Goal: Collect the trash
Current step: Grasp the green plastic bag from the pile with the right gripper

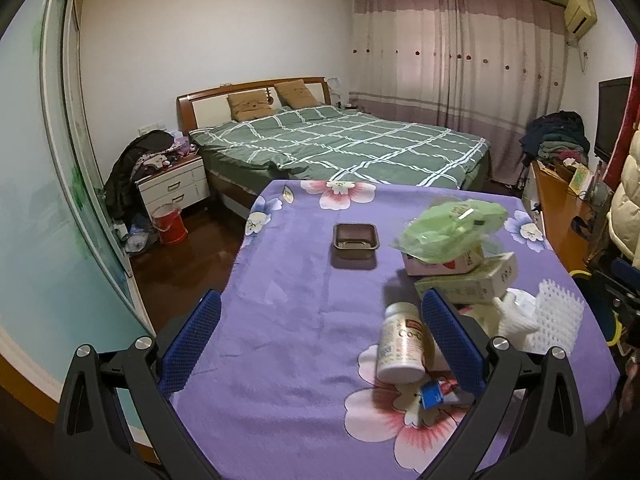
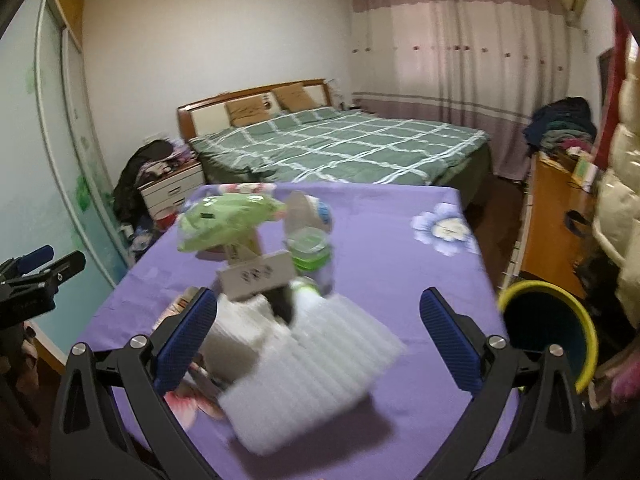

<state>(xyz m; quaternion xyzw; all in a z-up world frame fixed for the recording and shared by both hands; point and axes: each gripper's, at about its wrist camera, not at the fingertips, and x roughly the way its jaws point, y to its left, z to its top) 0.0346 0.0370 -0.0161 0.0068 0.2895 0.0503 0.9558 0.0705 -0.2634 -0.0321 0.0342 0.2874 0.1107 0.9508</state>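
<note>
A heap of trash lies on the purple flowered tablecloth [image 1: 288, 320]. In the left wrist view I see a white pill bottle [image 1: 401, 343] on its side, a green plastic bag [image 1: 452, 226] over small cartons [image 1: 468, 282], a white foam sheet [image 1: 558, 314] and a dark plastic tray [image 1: 355, 237] standing alone. My left gripper [image 1: 320, 344] is open above the cloth, its right finger beside the bottle. In the right wrist view the foam sheet [image 2: 312, 372] lies between the open fingers of my right gripper [image 2: 320, 340], with a carton [image 2: 256, 276], the green bag [image 2: 228, 220] and a plastic bottle [image 2: 316, 256] behind.
A bin with a yellow rim [image 2: 548, 328] stands off the table's right edge. Beyond the table are a bed [image 1: 340, 140], a nightstand [image 1: 172, 186] and a red bucket [image 1: 170, 222]. A wooden desk [image 1: 560, 208] and a person in a pale puffy coat [image 2: 620, 200] are at right.
</note>
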